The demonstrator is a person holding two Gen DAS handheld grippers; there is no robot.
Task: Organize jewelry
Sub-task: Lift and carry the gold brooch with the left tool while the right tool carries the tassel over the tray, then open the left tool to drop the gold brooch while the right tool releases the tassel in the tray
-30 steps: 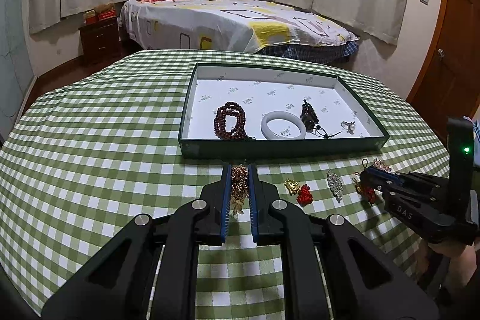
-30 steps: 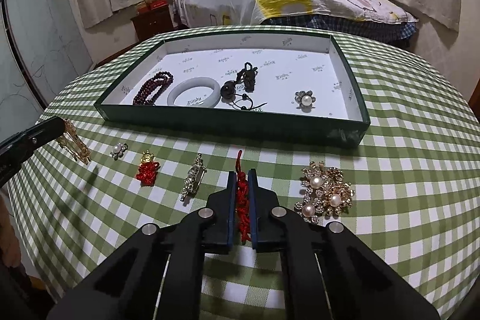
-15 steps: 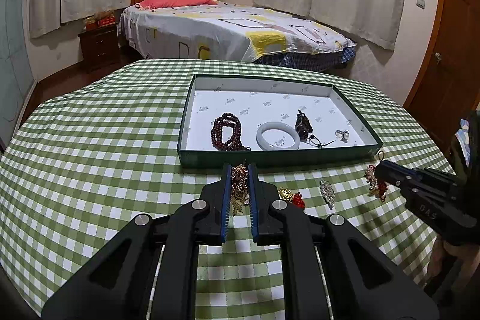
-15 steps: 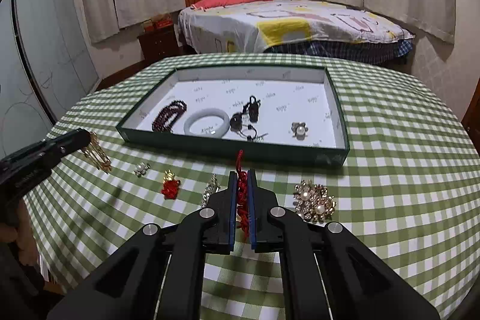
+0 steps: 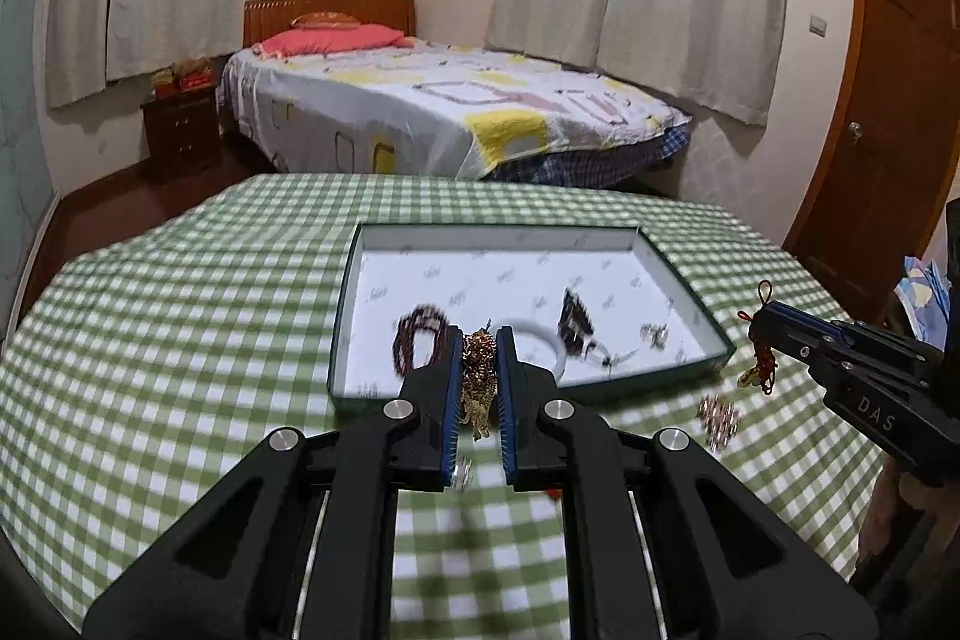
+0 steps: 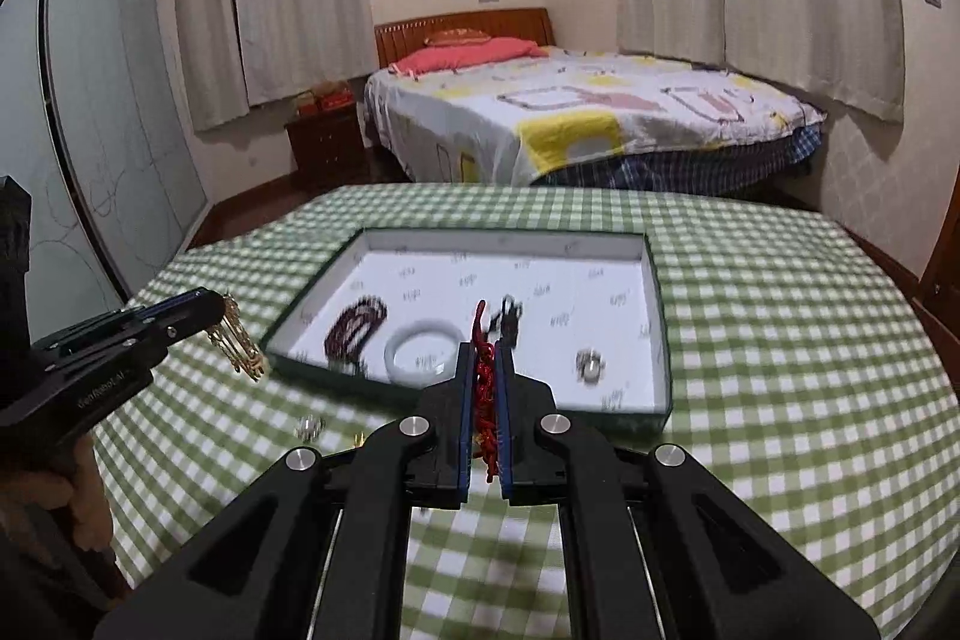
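Gold brooch (image 5: 478,370) pinched in left gripper (image 5: 480,340), red tassel (image 6: 485,400) in right gripper (image 6: 485,358) — both raised

Both wrist views face tray (image 5: 690,289) (image 6: 657,316), bed behind; shared.

Gold chain piece (image 5: 478,376) hanging pinched in left tongs (image 5: 479,340), red knotted charm (image 6: 485,400) in right tongs (image 6: 485,349), both above green tray (image 6: 659,340).

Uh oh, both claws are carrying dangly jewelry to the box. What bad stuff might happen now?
1. The gold chain piece hangs loosely below the left claw; it might snag the green box rim.
2. The red knotted charm in the right claw could land on the white bangle or dark bead bracelet and tangle.
3. Both claws approach the same box, so they might bump.
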